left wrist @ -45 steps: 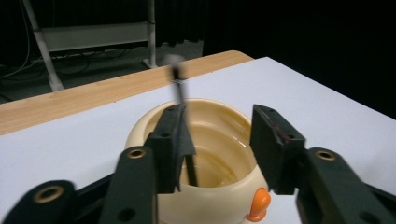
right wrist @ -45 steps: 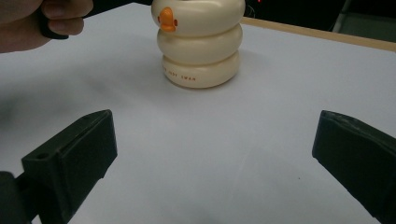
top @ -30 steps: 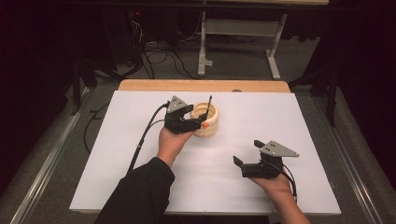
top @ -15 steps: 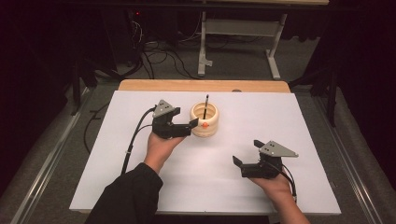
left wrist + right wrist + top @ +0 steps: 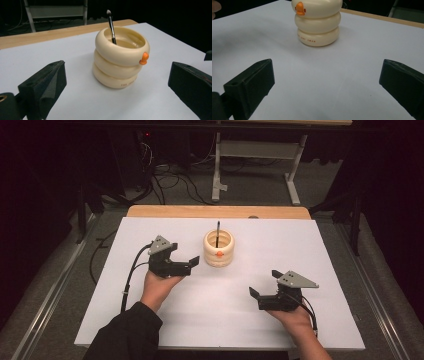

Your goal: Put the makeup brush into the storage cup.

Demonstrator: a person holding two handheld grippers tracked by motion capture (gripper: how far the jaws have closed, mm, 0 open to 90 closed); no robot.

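White table, wood edge at the far side, dark floor with cables beyond. Near the far middle of it, a cream holder of three stacked rings, upright, an orange knob on the top ring facing the person. Small orange print low on its bottom ring, too small to read in the left gripper view.

Left gripper held just left of the holder, near but apart, jaws spread wide and empty. From its own camera, holder framed between the two black jaws, knob toward the right.

Right gripper low at the near right, well apart from the holder, jaws likewise wide apart, nothing between them. From its own camera, holder ahead across bare table, knob facing the camera.

Inside the holder, a thin dark brush, handle down, leaning on the far rim, pale tip up and clear above the top ring.
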